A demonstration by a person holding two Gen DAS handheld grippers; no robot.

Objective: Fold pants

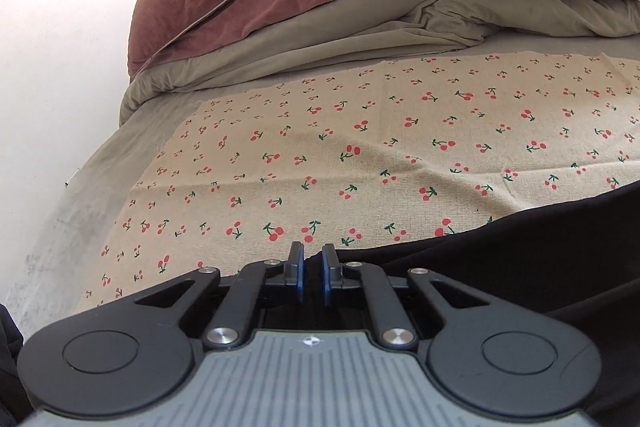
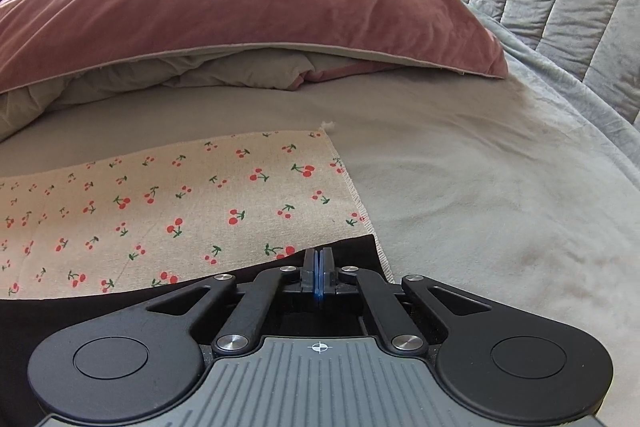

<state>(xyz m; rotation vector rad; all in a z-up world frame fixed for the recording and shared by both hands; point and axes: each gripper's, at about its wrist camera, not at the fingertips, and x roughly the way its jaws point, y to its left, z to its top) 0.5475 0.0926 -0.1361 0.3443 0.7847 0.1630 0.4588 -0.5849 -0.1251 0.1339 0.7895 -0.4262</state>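
On the bed (image 2: 460,155), over the cherry cloth (image 1: 320,155): your left gripper (image 1: 313,267) is nearly clenched at the black pants (image 1: 520,267) edge, grip unclear; your right gripper (image 2: 319,269) is clenched on the pants.

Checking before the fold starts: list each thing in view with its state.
black pants: flat on cloth
cherry-print cloth: spread flat on bed
pink duvet: bunched at bed's far side
left gripper: nearly shut at pants' edge, grip unclear
right gripper: shut at pants' edge, grip unclear

No readable text, labels or numbers anywhere.
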